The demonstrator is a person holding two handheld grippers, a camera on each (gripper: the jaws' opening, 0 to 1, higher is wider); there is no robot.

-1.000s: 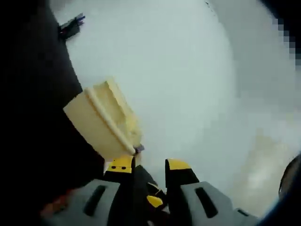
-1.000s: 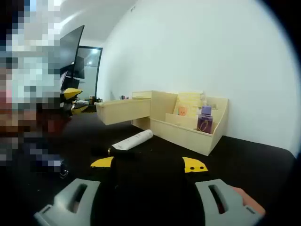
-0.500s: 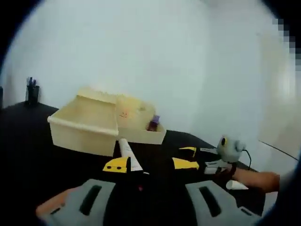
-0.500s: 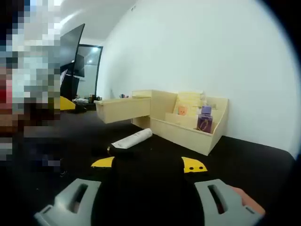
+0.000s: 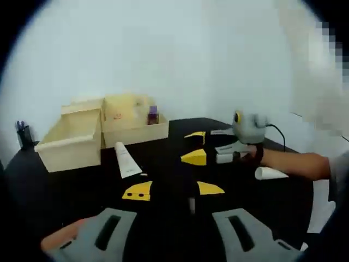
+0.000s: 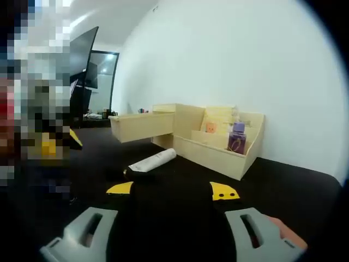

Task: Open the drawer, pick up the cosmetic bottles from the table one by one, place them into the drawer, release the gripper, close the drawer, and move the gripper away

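Observation:
A pale wooden organizer (image 5: 133,123) stands on the black table, and its drawer (image 5: 71,144) is pulled out to the left. A white cosmetic tube (image 5: 125,161) with a dark cap lies on the table in front of it. My left gripper (image 5: 174,190) is open and holds nothing, well back from the tube. In the right gripper view the same tube (image 6: 152,162) lies ahead of my right gripper (image 6: 172,190), which is open and empty. The open drawer (image 6: 143,126) juts from the organizer (image 6: 218,150). My right gripper (image 5: 196,146) also appears in the left gripper view, held by a hand.
A small purple bottle (image 5: 153,115) stands in the organizer's front tray, also seen as the purple bottle (image 6: 238,139). A white cone-shaped item (image 5: 270,173) lies on the table near the person's forearm (image 5: 294,164). A dark pen cup (image 5: 22,134) stands far left. A white wall rises behind.
The left gripper view has swung from a close, tilted look at the drawer and wall to a level look across the table from farther back. The right gripper view is almost unchanged.

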